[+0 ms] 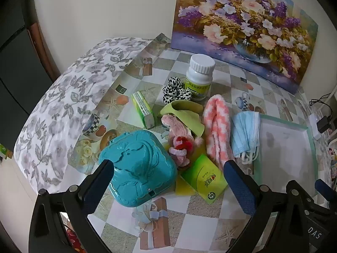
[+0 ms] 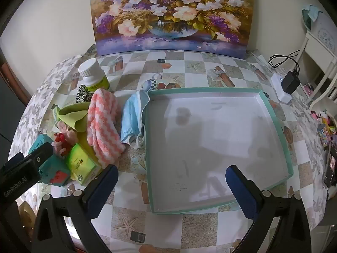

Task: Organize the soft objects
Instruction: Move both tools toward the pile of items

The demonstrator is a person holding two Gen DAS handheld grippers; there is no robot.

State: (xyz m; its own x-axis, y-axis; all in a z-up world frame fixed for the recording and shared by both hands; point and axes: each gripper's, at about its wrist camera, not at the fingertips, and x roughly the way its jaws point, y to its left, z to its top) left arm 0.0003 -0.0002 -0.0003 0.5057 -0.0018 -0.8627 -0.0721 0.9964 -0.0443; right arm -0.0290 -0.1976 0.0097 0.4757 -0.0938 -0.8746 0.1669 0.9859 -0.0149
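A pile of items lies on the checked tablecloth: a pink-and-white fuzzy sock (image 1: 215, 125) (image 2: 104, 124), a blue face mask (image 1: 245, 133) (image 2: 133, 116), a green cloth (image 1: 183, 113) (image 2: 73, 115), a pink fluffy piece with a red scrunchie (image 1: 181, 145) (image 2: 63, 142) and a black-and-white scrunchie (image 1: 174, 91) (image 2: 84, 93). My left gripper (image 1: 168, 181) hangs open above the pile's near side, over a teal plastic case (image 1: 137, 168). Open too, my right gripper (image 2: 171, 187) hovers over the shallow white tray (image 2: 271, 113) (image 1: 307, 130), which holds nothing.
A white pill bottle (image 1: 199, 78) (image 2: 93, 74) stands behind the pile. Two green boxes (image 1: 205, 179) (image 1: 142, 109) lie among the soft things. A flower painting (image 2: 172, 14) leans on the wall. A charger and cable (image 2: 289, 80) sit at the table's right edge.
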